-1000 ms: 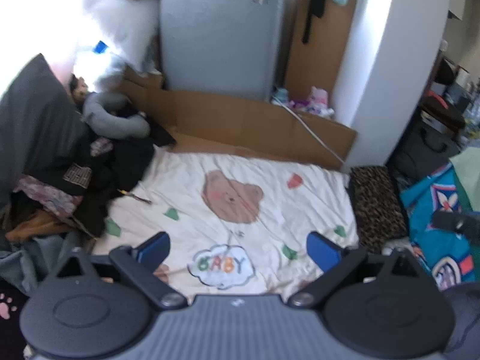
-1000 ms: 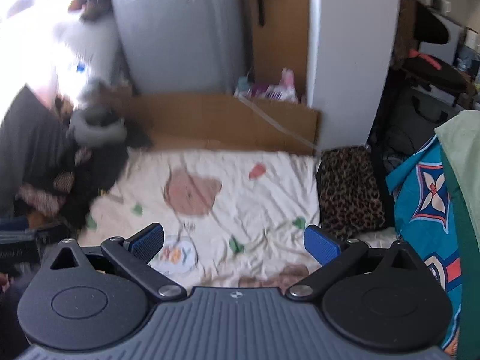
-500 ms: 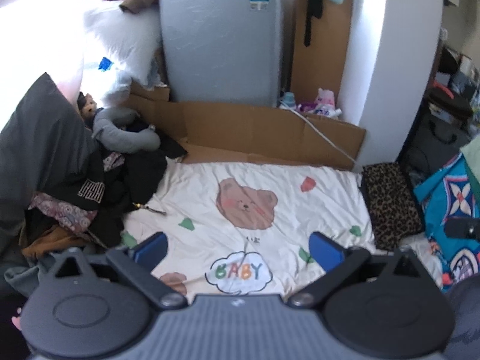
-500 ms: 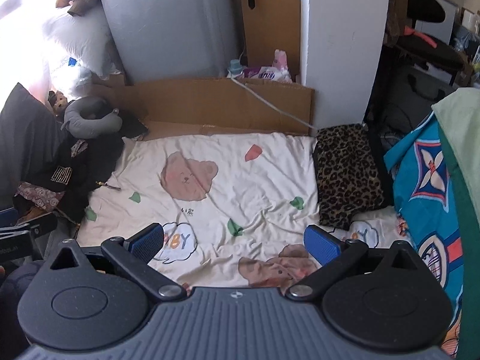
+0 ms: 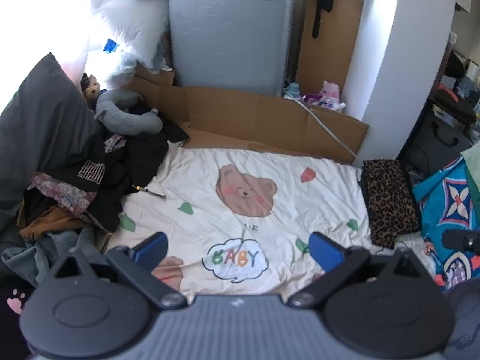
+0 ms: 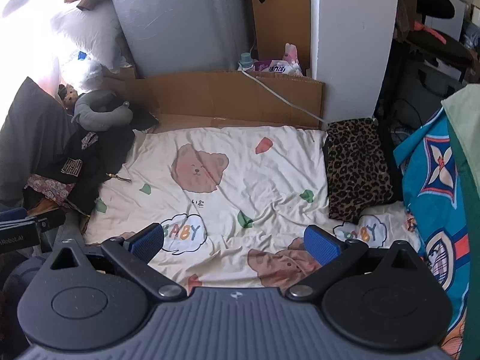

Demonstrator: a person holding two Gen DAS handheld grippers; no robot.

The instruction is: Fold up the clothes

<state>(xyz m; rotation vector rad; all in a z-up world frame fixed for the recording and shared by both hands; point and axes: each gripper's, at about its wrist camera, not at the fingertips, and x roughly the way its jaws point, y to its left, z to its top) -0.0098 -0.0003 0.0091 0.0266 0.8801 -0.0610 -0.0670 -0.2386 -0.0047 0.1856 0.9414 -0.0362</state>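
Note:
A pile of dark clothes (image 5: 99, 174) lies at the left edge of a cream bear-print sheet (image 5: 255, 186); it also shows in the right wrist view (image 6: 75, 165). A folded leopard-print garment (image 5: 390, 198) lies at the sheet's right edge, seen too in the right wrist view (image 6: 357, 168). My left gripper (image 5: 238, 247) is open and empty above the sheet's near edge. My right gripper (image 6: 234, 241) is open and empty above the sheet's near part.
A cardboard panel (image 5: 270, 117) and a grey wrapped appliance (image 5: 228, 27) stand behind the sheet. A grey neck pillow (image 5: 126, 117) tops the dark pile. A blue patterned cloth (image 6: 435, 210) hangs at the right. A white pillar (image 6: 351, 42) stands at the back right.
Both grippers have pulled back and risen a little, so more of the sheet and the room shows. Both jaws stay open and empty.

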